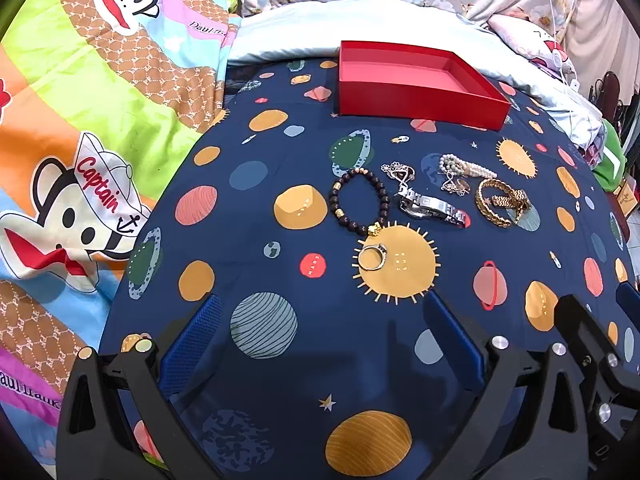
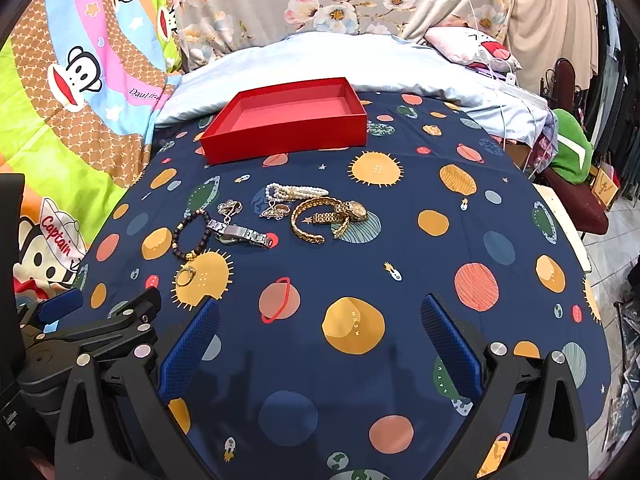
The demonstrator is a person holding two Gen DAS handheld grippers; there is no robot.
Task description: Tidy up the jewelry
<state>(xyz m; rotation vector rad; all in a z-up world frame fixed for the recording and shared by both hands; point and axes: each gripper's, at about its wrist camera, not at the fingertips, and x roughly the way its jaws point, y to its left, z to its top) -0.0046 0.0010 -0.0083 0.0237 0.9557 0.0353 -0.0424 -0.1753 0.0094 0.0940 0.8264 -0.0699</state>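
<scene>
Planet-print sheet (image 1: 280, 400), ring (image 1: 372, 257) ahead of open left gripper (image 1: 320, 320)

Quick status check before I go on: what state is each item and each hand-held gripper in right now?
Red box: open, empty.
Ring: flat on the cloth, loose.
Dark bead bracelet: on the cloth, untouched.
Silver watch: on its side.
Gold watch: beside the gold bangle.
Left hand-held gripper: open, empty.
Right hand-held gripper: open, empty.

"Captain" on the cartoon monkey's cap (image 1: 105, 184) of the quilt (image 1: 80, 92); "MARS" on the sheet's red planet (image 1: 312, 265).
</scene>
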